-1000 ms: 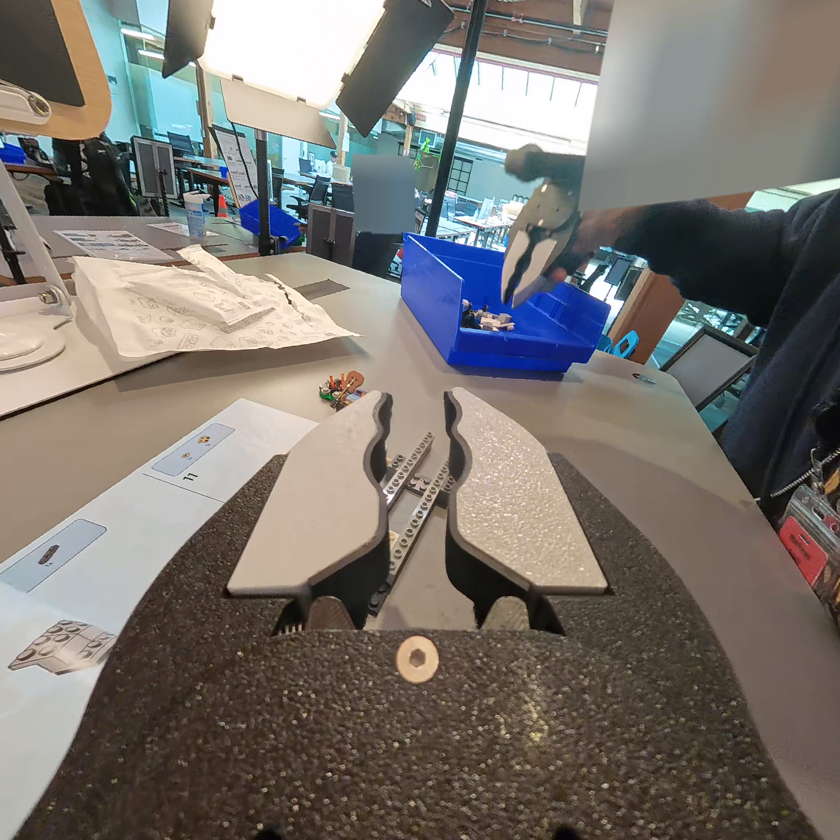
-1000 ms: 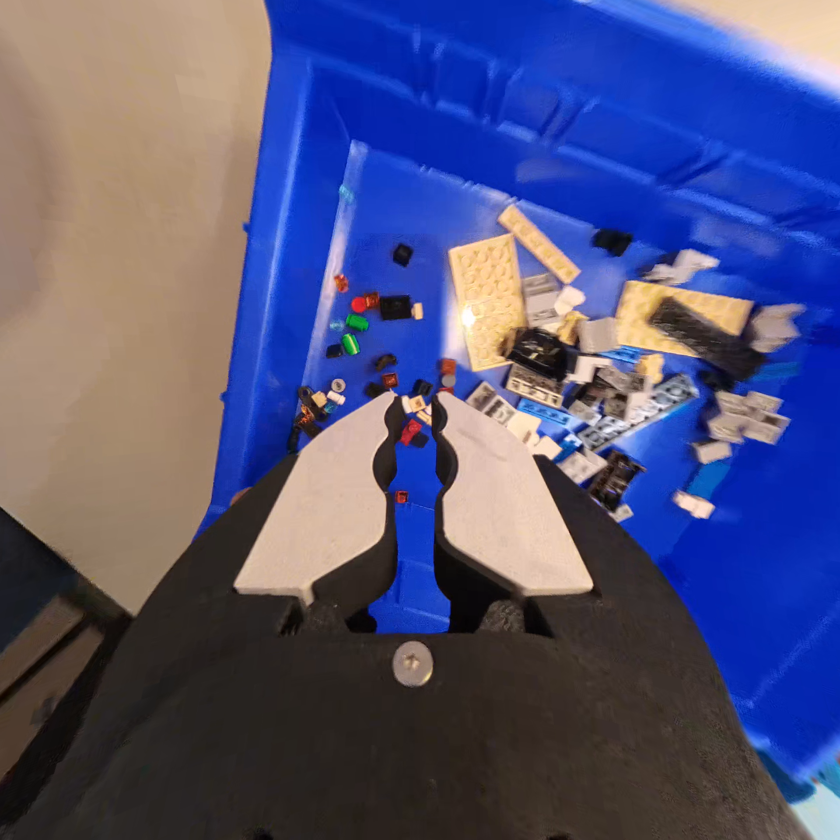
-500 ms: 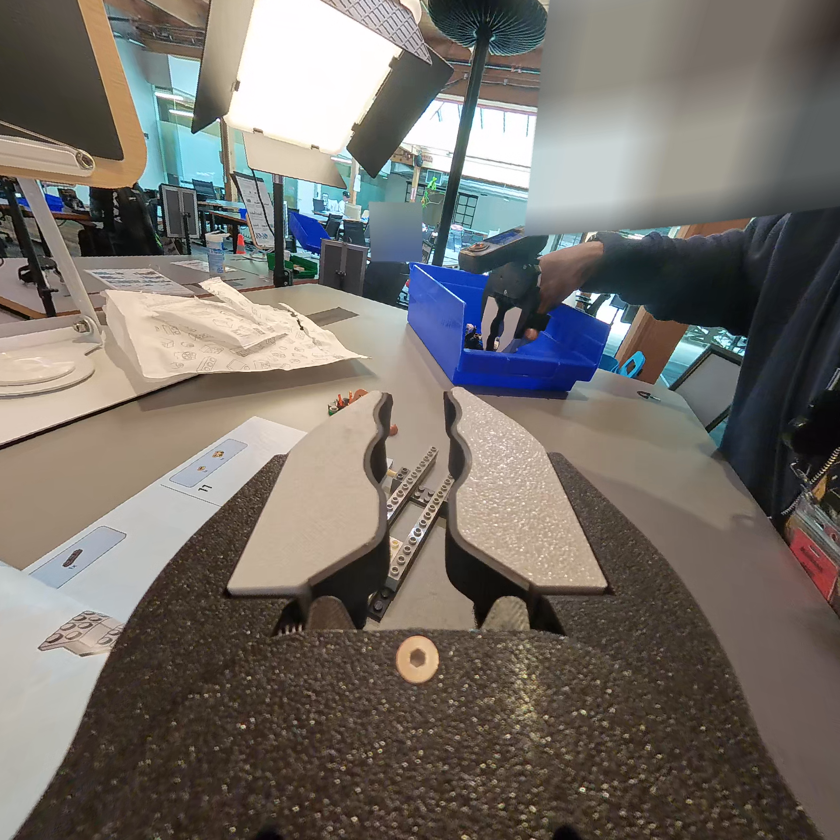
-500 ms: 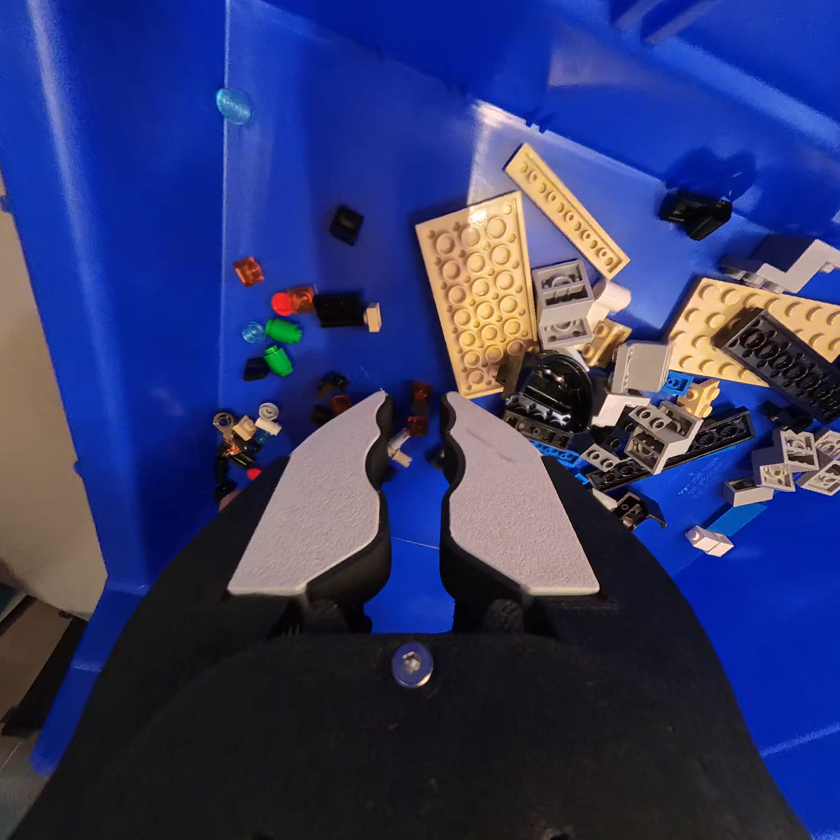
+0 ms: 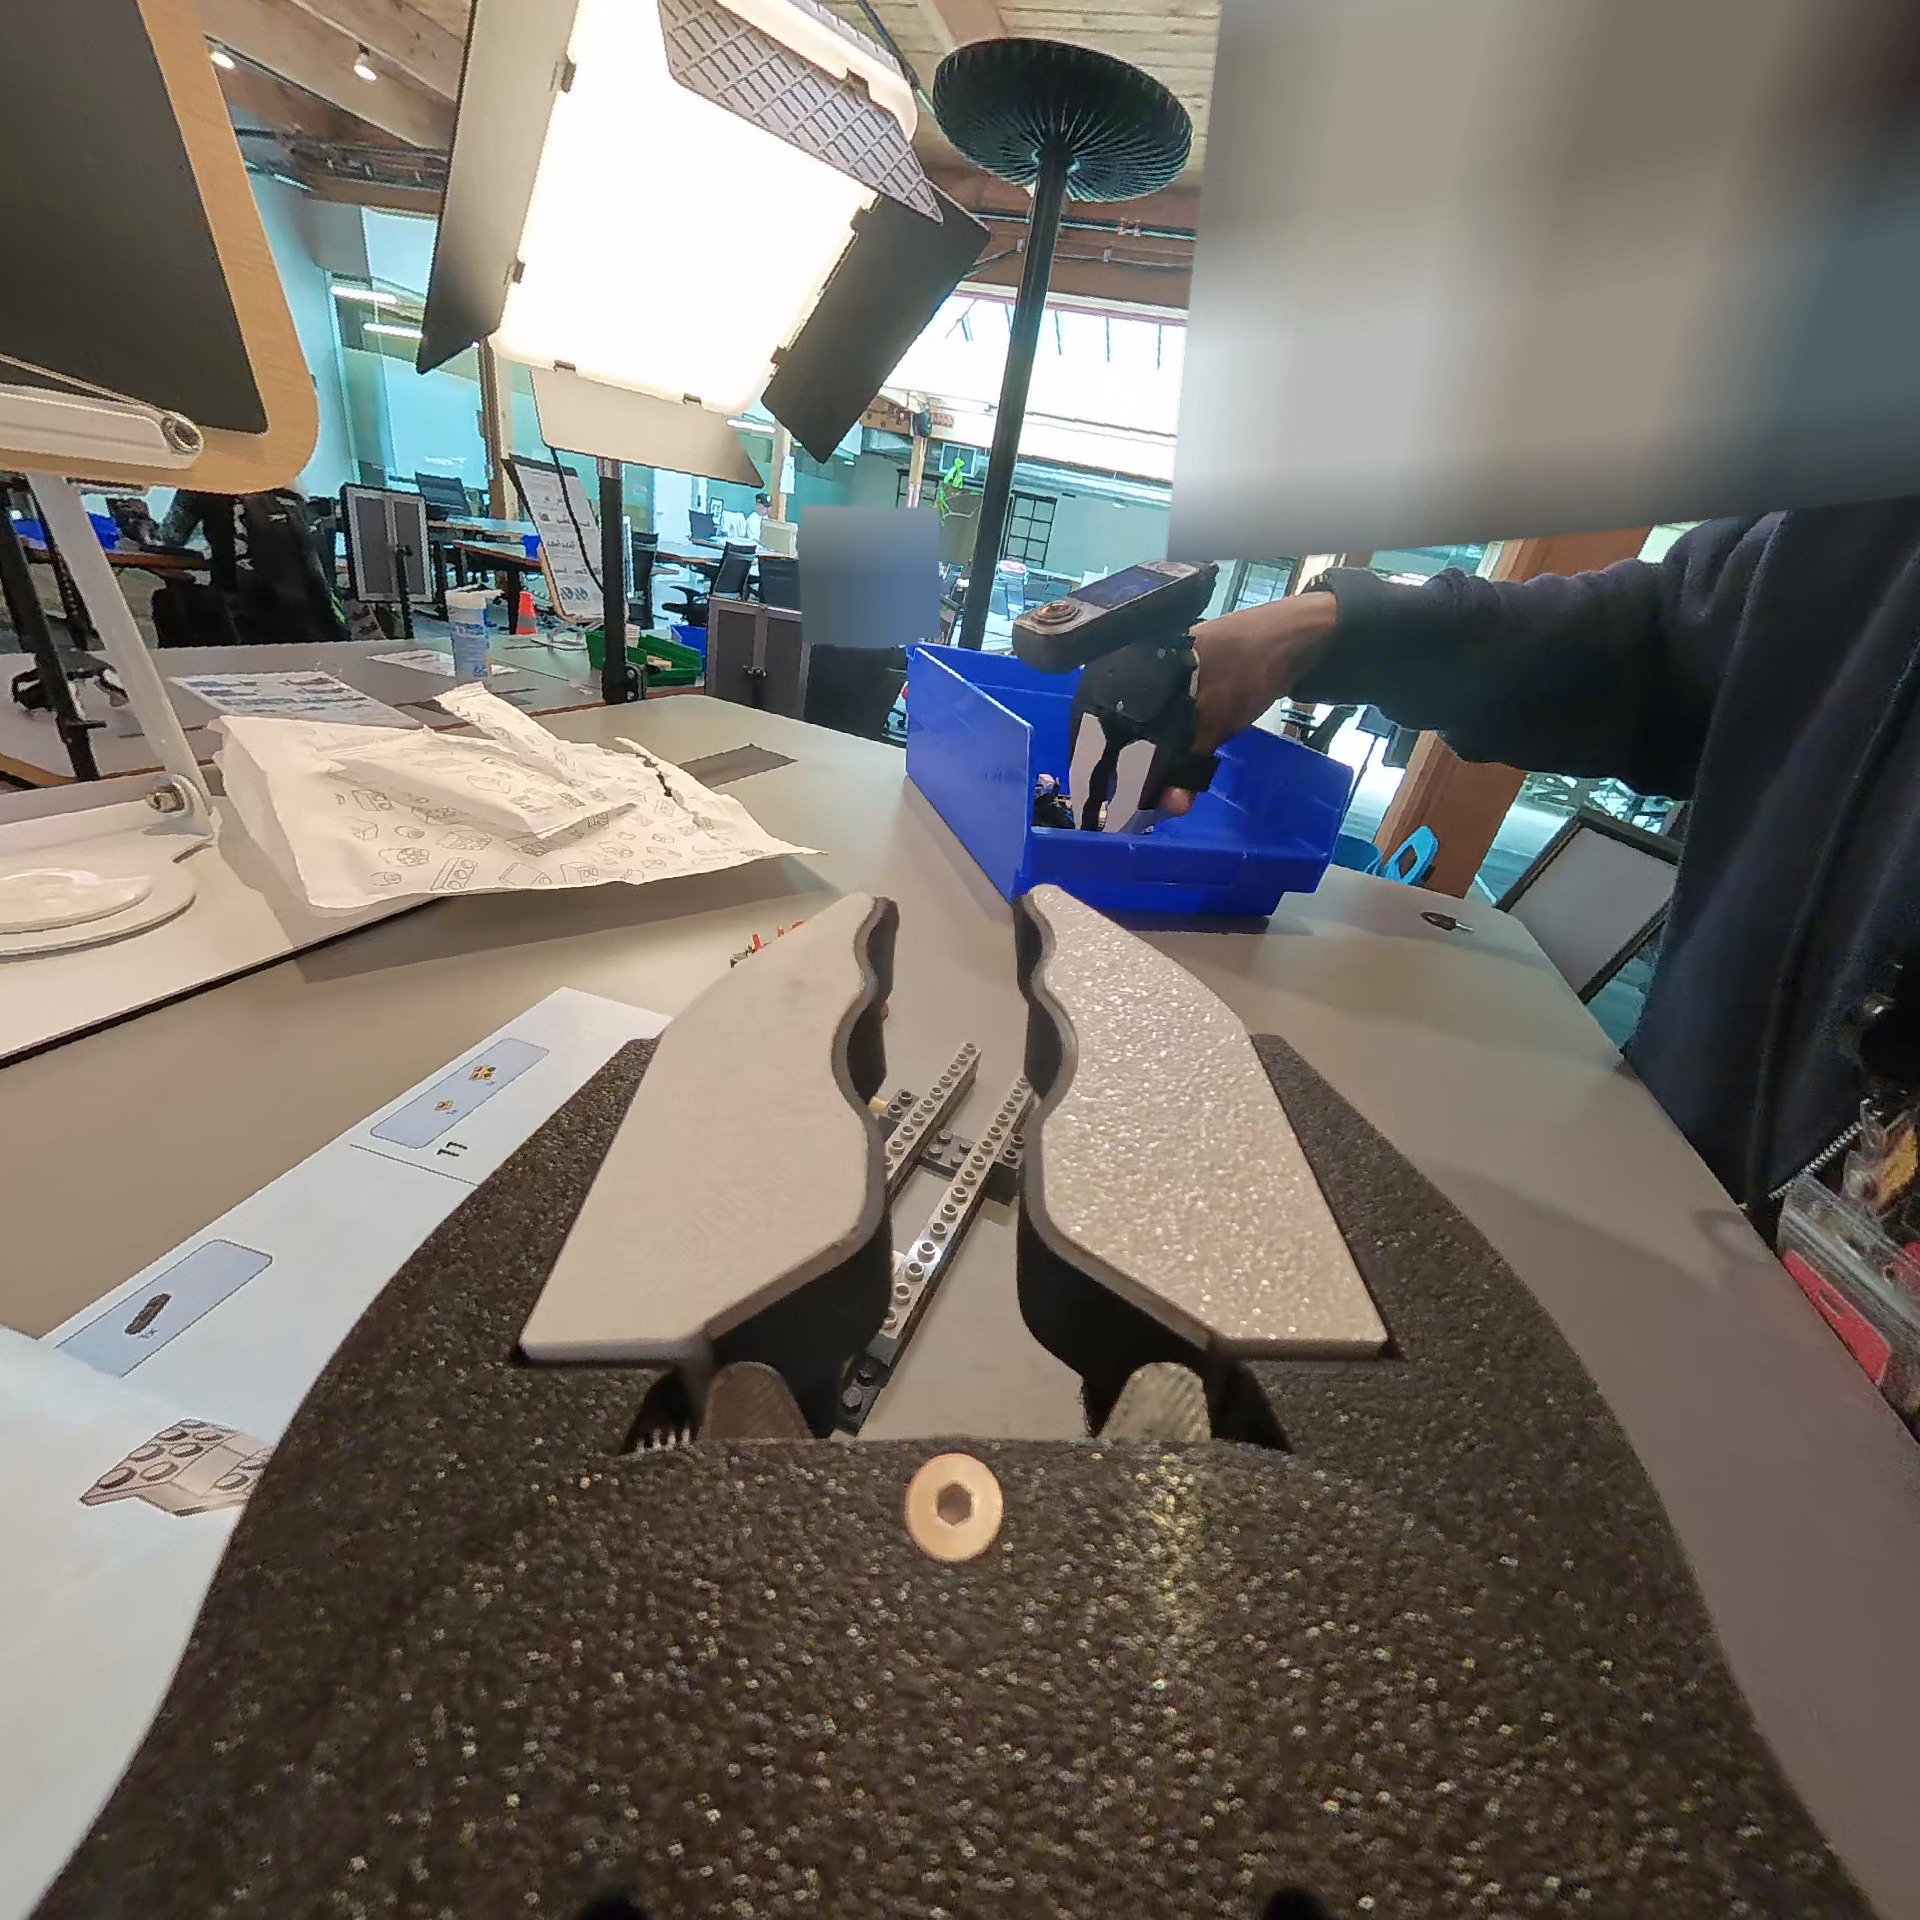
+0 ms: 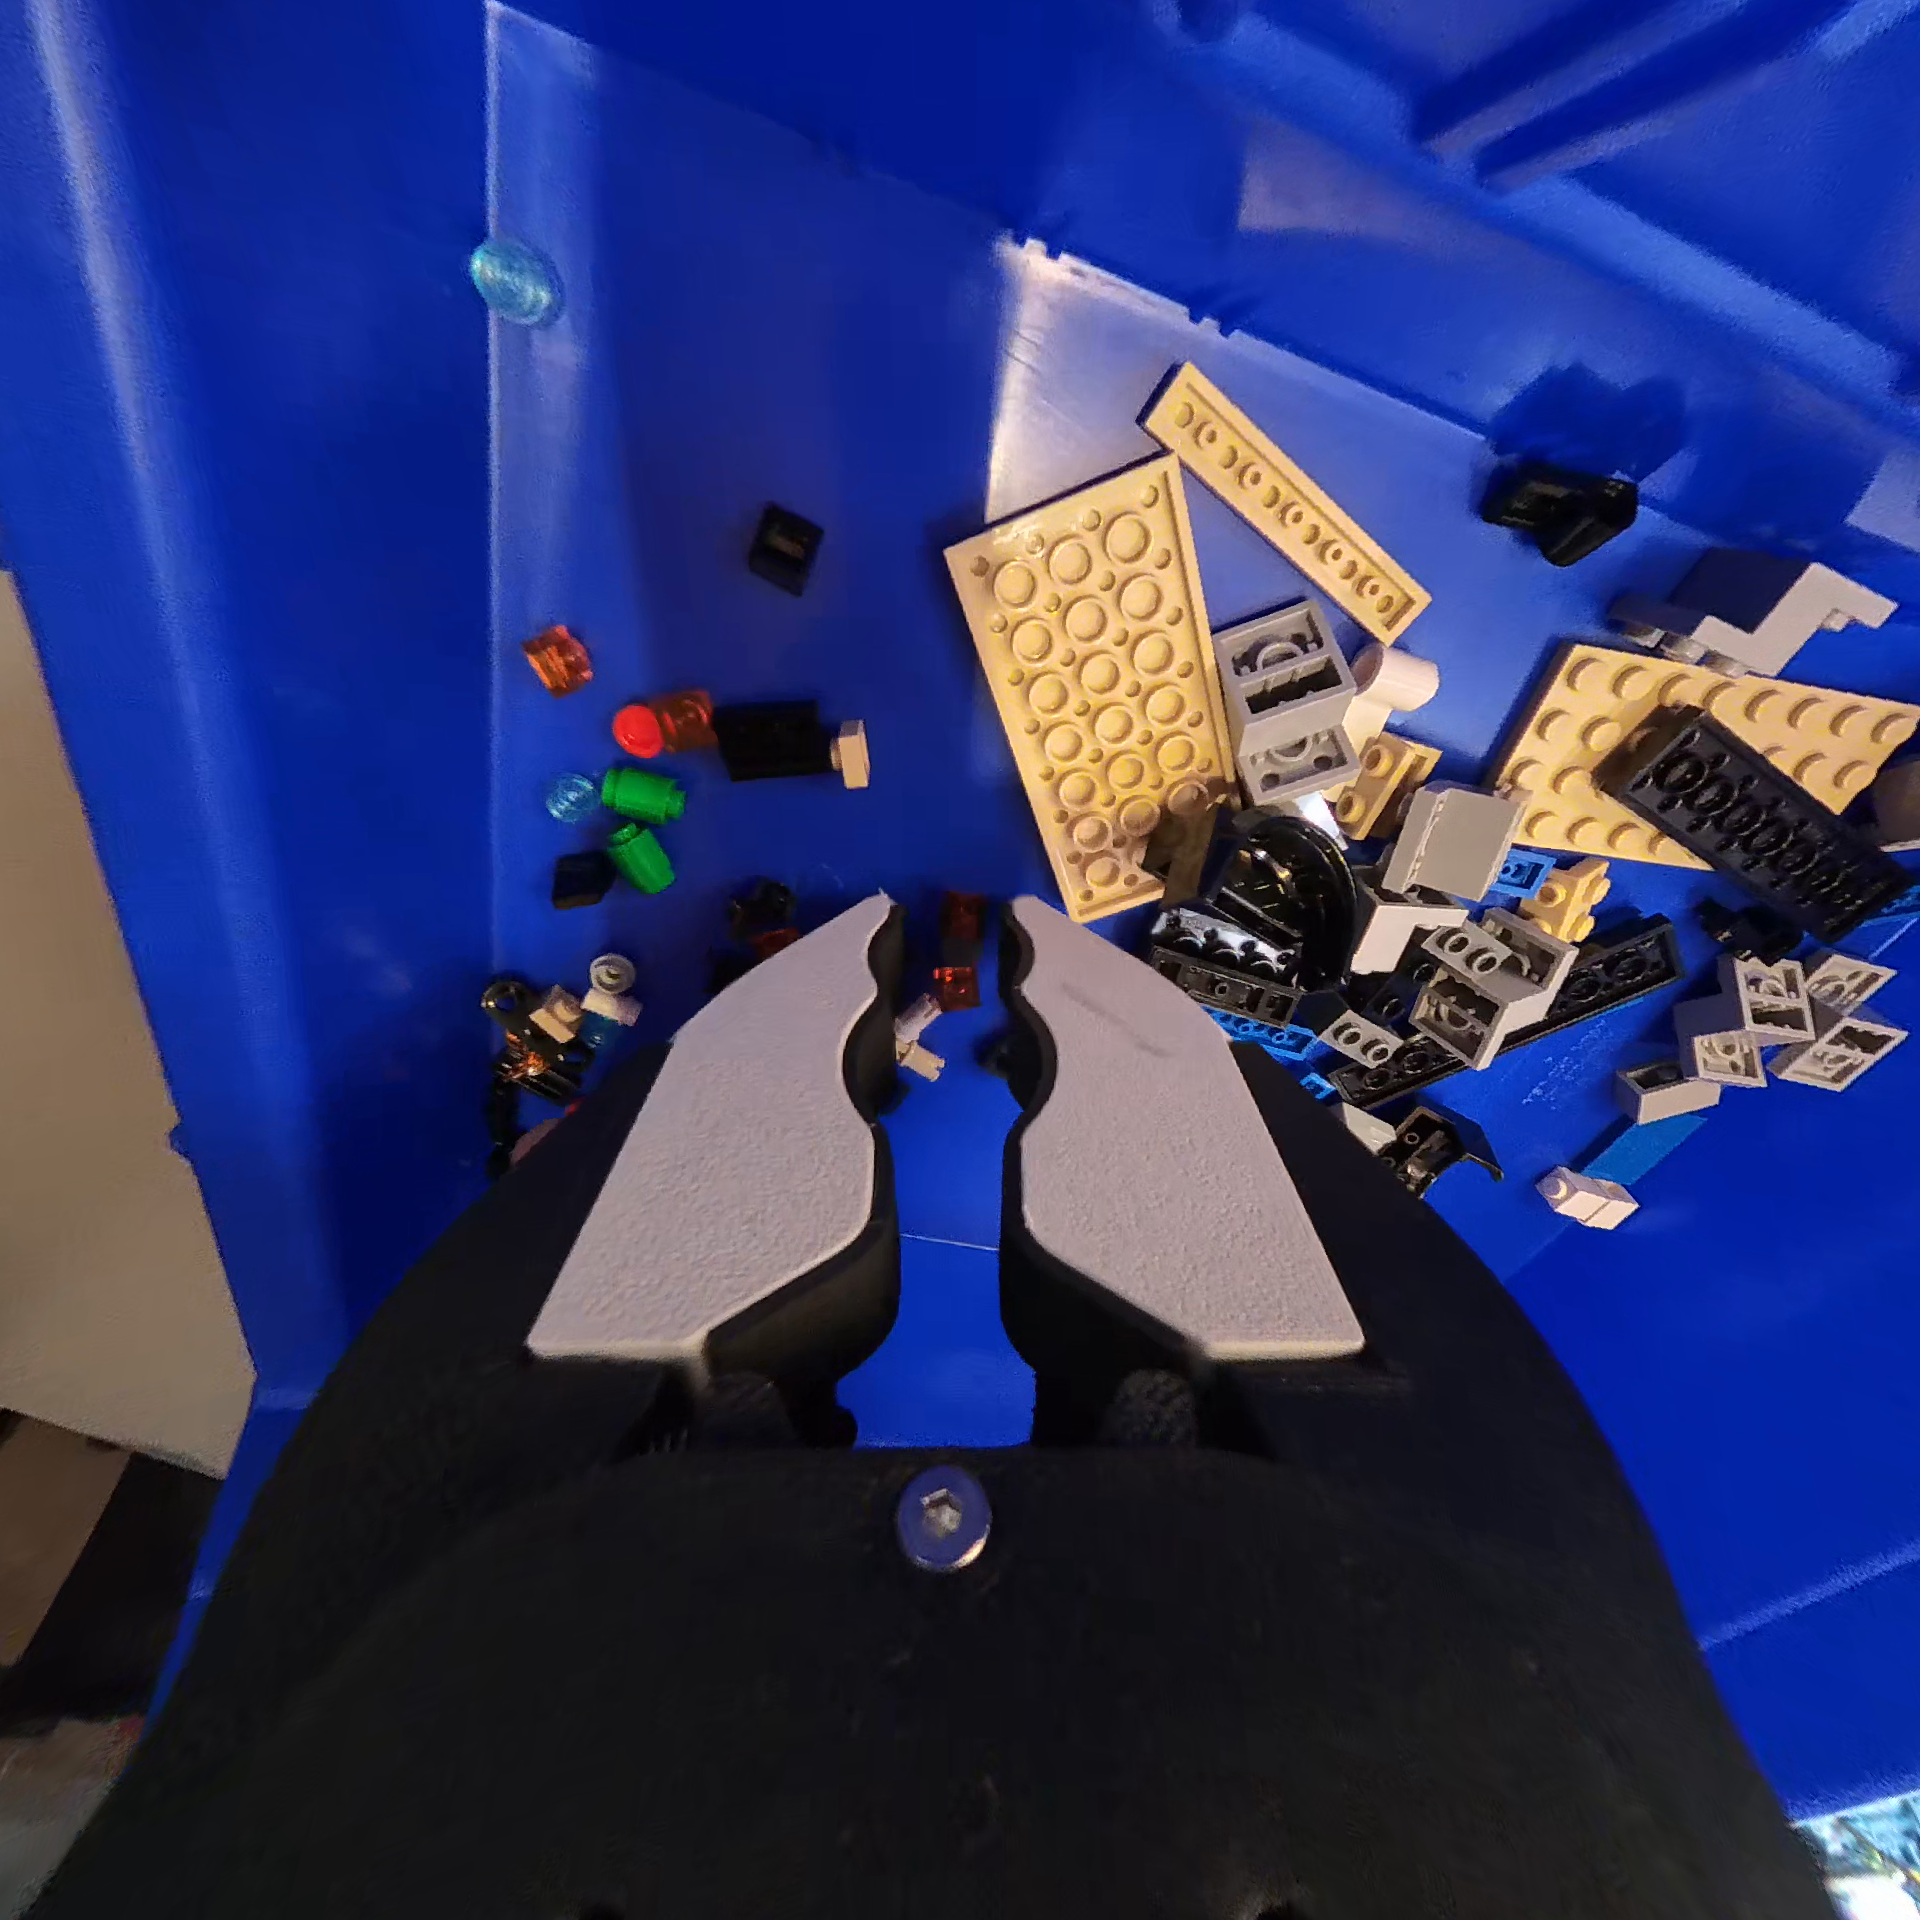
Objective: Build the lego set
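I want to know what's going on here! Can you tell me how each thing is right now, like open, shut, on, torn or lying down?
Left gripper: fingers apart, nothing held.
Right gripper: fingers apart, nothing held, inside the bin.
Blue plastic bin: open-topped, bricks inside.
Large tan studded plate: lying flat.
White printed paper bag: torn, crumpled.
Square studio lamp: on.
Dark grey long studded strips: lying on the table.

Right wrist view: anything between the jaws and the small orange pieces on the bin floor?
Nothing visible. The right gripper is open inside the blue bin, and the translucent orange pieces lie loose in line with the gap, beside a small white pin.
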Motion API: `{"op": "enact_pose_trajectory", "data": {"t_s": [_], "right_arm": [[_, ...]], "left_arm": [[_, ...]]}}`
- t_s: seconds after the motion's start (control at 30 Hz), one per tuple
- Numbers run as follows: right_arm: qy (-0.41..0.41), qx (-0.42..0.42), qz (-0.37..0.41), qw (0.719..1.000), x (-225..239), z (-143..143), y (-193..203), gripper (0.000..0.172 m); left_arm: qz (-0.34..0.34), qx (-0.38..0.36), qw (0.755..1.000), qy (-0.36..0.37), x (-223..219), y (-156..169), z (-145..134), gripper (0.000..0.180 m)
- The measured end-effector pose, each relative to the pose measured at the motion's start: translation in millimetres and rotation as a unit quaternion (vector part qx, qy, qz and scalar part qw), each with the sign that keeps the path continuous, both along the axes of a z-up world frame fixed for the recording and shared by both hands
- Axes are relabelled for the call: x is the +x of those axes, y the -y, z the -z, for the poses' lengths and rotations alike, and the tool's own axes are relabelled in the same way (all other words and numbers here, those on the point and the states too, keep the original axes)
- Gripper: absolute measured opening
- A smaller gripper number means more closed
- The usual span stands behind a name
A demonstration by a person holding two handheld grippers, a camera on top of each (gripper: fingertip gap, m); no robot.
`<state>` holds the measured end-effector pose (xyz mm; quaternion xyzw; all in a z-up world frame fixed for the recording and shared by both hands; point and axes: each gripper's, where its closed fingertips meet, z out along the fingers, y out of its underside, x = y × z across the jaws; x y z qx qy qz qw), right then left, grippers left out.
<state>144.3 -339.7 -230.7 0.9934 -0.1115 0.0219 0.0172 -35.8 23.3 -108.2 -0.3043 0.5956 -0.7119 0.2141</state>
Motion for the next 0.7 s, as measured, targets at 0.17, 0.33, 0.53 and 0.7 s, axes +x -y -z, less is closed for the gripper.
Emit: {"op": "enact_pose_trajectory", "data": {"t_s": [0.17, 0.33, 0.53, 0.7], "right_arm": [[-0.006, -0.013, 0.005, 1.000, -3, 0, -1, 0.008], [0.080, 0.085, 0.021, 0.993, -4, -54, -44, 0.008], [0.038, 0.304, -0.116, 0.945, -134, -91, -207, 0.008], [-0.030, 0.361, -0.192, 0.912, -227, -52, -326, 0.008]], "left_arm": [[0.024, -0.014, 1.000, 0.002, -3, 1, -2, 0.022], [0.053, -0.023, 0.998, 0.013, -8, 2, -6, 0.022], [0.072, -0.016, 0.997, 0.030, -17, 3, -8, 0.021], [0.098, 0.058, 0.993, 0.018, -36, 0, 4, 0.019]]}}
